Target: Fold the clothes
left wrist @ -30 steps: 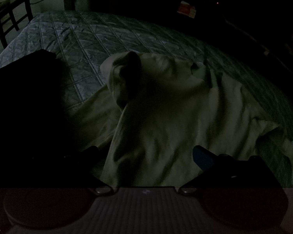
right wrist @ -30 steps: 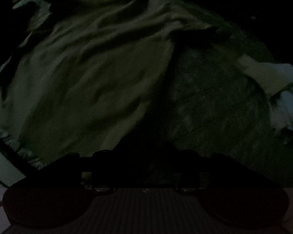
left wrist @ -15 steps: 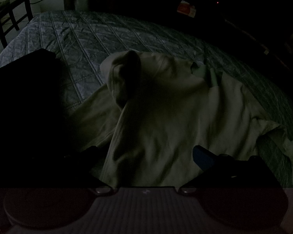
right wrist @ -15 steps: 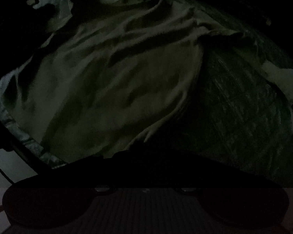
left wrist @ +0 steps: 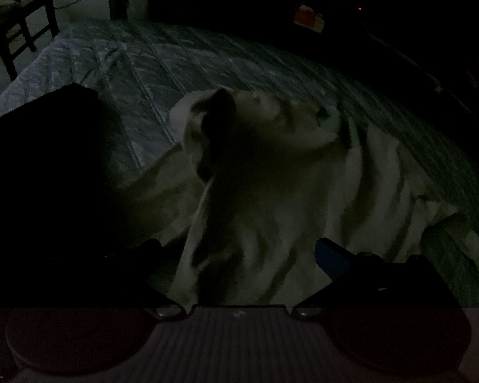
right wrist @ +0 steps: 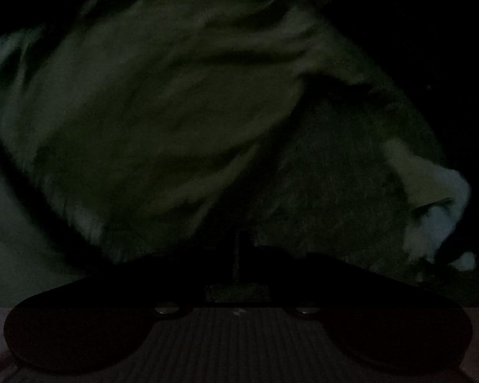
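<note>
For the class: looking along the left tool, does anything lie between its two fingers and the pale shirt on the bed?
Nothing visible does. The left tool stands open directly over the crumpled pale shirt on the quilted bed.

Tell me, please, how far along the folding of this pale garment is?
Done: nothing looks folded yet. The pale garment lies rumpled and spread across the quilted bed.
In hand: the left tongs stand open over its near edge. The right tongs are opening from nearly together; it is too dark to tell whether cloth is between them.
Left: smoothing, then every fold.
</note>
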Action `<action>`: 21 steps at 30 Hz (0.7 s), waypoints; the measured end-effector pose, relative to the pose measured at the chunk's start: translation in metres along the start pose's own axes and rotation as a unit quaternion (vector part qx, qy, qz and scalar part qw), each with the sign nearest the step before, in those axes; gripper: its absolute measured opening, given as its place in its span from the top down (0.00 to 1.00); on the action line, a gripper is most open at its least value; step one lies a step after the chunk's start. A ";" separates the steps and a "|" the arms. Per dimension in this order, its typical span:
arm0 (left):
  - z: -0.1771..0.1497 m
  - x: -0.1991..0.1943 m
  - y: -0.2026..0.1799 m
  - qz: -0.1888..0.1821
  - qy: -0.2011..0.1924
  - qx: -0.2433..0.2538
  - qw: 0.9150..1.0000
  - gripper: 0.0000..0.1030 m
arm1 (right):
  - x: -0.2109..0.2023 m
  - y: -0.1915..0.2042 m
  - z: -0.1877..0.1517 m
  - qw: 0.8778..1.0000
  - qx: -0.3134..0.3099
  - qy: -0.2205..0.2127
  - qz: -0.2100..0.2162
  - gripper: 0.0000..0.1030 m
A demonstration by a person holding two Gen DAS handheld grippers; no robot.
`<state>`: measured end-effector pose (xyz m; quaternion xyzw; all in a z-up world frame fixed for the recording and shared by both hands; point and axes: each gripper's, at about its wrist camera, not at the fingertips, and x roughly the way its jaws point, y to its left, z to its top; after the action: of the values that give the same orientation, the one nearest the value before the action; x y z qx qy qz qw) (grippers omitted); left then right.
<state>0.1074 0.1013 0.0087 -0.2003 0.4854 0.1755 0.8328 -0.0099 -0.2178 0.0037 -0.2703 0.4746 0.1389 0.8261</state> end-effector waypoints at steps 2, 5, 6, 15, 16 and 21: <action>0.001 0.000 0.001 0.006 -0.005 0.000 1.000 0.01 | -0.009 -0.003 0.013 0.998 0.027 -0.050 0.017 0.79; 0.003 0.001 0.003 0.008 -0.003 -0.003 1.000 0.01 | 0.005 0.007 0.025 0.997 0.030 -0.066 0.038 0.80; 0.003 0.001 0.004 0.009 -0.003 -0.005 1.000 0.01 | 0.014 0.012 0.027 0.997 0.027 -0.064 0.046 0.80; 0.010 -0.001 0.019 0.017 -0.008 -0.027 0.999 0.01 | 0.046 -0.004 -0.001 0.992 0.058 0.057 0.098 0.46; 0.010 0.001 0.021 0.020 -0.005 -0.028 0.999 0.01 | 0.043 -0.012 -0.003 0.992 0.078 0.044 0.093 0.45; 0.019 0.008 0.024 0.021 0.002 -0.044 0.999 0.01 | 0.037 -0.106 0.007 0.941 0.323 -0.050 0.091 0.30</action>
<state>0.1133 0.1319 0.0061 -0.2273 0.4832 0.2134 0.8181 0.0655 -0.3009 0.0076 0.0627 0.4744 0.0668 0.8756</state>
